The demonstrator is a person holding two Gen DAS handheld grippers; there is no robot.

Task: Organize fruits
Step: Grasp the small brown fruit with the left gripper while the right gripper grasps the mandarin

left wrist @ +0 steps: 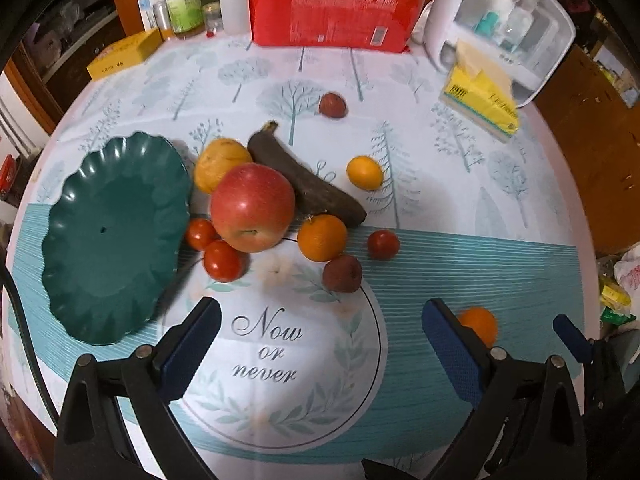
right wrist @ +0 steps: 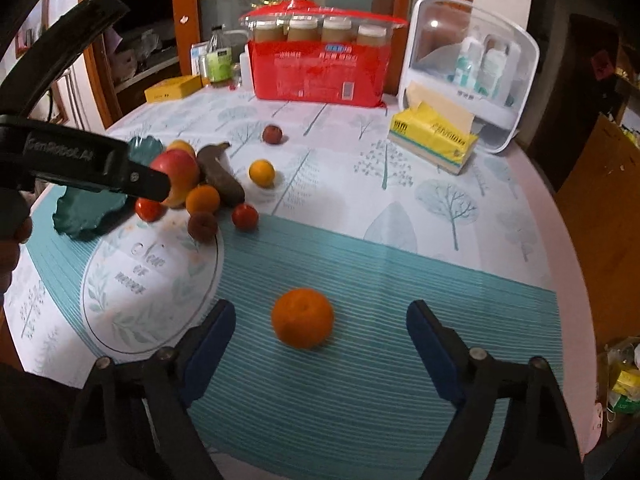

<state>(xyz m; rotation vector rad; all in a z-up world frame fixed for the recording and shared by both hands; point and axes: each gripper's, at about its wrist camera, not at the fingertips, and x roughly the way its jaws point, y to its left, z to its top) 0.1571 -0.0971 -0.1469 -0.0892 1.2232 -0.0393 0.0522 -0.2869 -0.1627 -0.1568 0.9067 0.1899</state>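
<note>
A mandarin [right wrist: 302,318] lies on the striped tablecloth between the spread fingers of my right gripper [right wrist: 324,346], which is open, with its pads clear of the fruit. My left gripper [left wrist: 320,346] hangs open and empty over the "Now or never" print. Just ahead of it sit a red apple [left wrist: 252,208], a blackened banana [left wrist: 304,184], an orange [left wrist: 322,238], tomatoes [left wrist: 224,266] and a dark plum [left wrist: 342,274]. A green scalloped plate [left wrist: 112,240] lies to their left, with nothing on it.
At the table's far edge stand a red pack of jars [left wrist: 332,8], bottles [left wrist: 184,4], a yellow box [left wrist: 124,54], a white cabinet [left wrist: 512,28] and a yellow tissue pack [left wrist: 480,104]. A small orange [left wrist: 364,172] and a red fruit [left wrist: 332,105] lie apart.
</note>
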